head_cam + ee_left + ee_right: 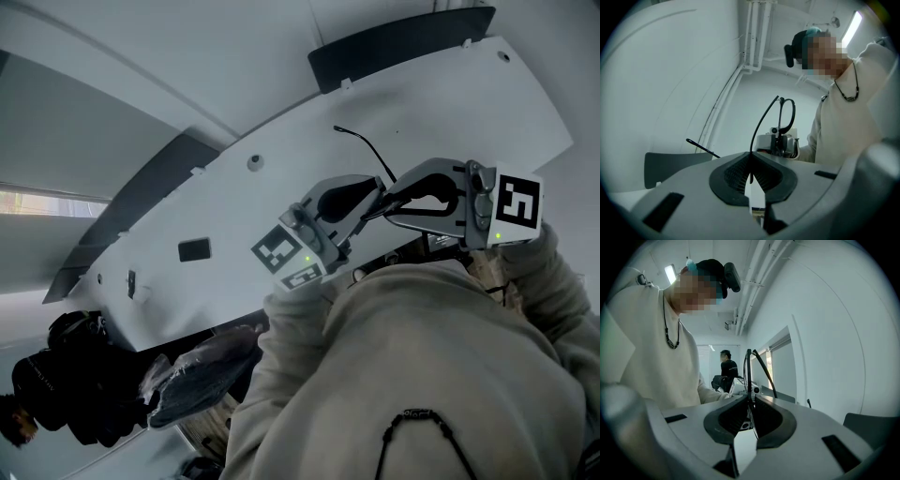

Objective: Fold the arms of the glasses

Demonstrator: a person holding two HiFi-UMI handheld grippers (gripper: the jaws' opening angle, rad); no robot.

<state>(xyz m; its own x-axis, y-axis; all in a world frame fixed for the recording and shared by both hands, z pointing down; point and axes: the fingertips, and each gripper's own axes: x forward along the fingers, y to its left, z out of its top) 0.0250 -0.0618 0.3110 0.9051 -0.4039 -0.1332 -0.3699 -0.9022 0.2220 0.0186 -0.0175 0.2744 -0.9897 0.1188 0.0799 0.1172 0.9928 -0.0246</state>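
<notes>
Glasses [370, 150]: thin black frame and arms, wire-like, smooth, faint sheen; metal or plastic, cannot tell.
Left gripper [751, 157] and right gripper [750, 401]: grey moulded plastic shells, smooth, matt.
Pads [733, 173] inside both sets of jaws: black, finely ribbed, rubbery look, dull.
Marker cube [517, 204] at the rear of the right gripper: matt white faces with black printed squares.
Table [281, 159] beyond the tongs' tips: white, smooth, matt.
Sweatshirt [422, 356] behind both tongs: beige cloth, soft, matt.

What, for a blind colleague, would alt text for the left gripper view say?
The left gripper is shut on one thin arm of the black glasses. Beyond, the right gripper holds their frame, beside a person in a cream top.
</notes>
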